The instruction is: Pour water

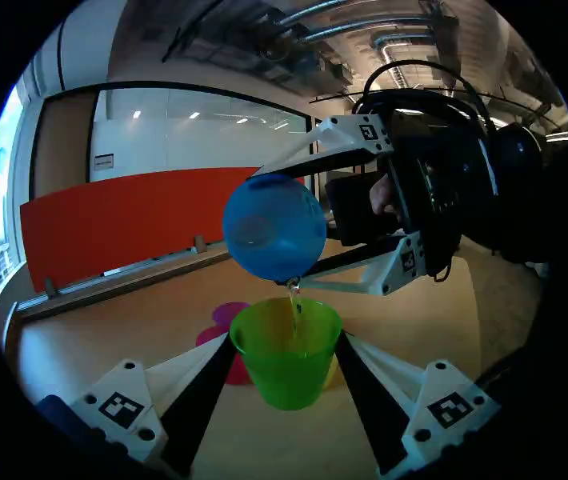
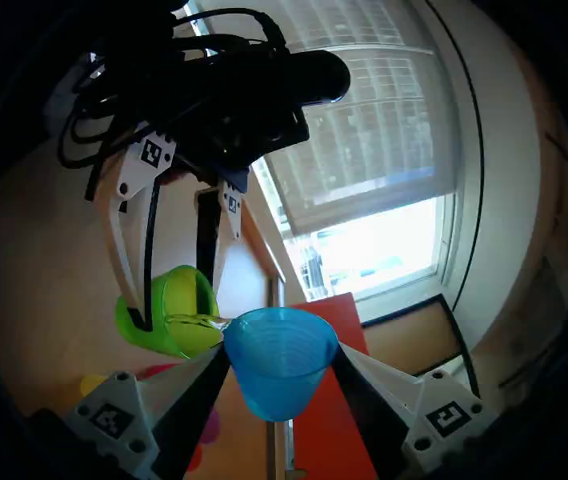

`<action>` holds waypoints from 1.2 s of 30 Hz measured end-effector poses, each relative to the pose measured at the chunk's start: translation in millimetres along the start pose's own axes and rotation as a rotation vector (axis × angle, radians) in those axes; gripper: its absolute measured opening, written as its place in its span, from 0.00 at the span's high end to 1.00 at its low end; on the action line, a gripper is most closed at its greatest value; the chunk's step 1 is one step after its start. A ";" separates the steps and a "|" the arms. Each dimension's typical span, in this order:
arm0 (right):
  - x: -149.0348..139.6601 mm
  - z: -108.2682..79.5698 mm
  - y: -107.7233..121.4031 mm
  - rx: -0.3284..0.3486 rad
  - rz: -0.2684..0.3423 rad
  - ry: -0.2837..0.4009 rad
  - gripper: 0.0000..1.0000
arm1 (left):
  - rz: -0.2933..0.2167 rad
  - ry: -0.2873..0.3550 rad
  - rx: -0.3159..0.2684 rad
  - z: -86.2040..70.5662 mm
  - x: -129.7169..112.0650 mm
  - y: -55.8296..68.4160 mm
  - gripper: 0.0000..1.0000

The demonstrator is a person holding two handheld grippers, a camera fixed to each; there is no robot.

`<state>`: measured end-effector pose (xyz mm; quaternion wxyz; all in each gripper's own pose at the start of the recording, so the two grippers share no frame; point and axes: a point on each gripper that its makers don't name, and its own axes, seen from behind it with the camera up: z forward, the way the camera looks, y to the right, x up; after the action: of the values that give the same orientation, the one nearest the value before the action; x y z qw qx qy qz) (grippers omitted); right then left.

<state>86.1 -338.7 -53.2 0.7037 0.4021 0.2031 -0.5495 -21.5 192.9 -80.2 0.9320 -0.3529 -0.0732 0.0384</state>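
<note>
Water trickles from the tipped blue cup, clamped in my right jaws just above the green cup my left jaws grip, so nothing spills onto the worktop.

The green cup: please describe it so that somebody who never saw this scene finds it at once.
Over the light wooden table, the left gripper holds the green cup upright between its two fingers. Unlike the tilted blue cup above it, it stands level and catches the thin stream.
</note>
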 end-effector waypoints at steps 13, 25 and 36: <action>-0.2 0.0 -0.1 -0.004 -0.041 -0.005 0.09 | 0.000 -0.002 -0.001 0.0 -0.4 0.1 0.13; 0.2 -0.2 1.2 -0.012 -0.089 -0.011 0.09 | 0.002 -0.002 -0.006 -0.1 -0.7 2.9 0.13; 0.5 -0.2 1.3 -0.012 -0.135 -0.015 0.09 | 0.003 -0.002 -0.007 0.1 -0.3 3.0 0.13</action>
<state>87.5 -338.7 -53.3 0.6690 0.3789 0.2277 -0.5975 -21.8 195.2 -82.1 0.9306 -0.3563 -0.0737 0.0399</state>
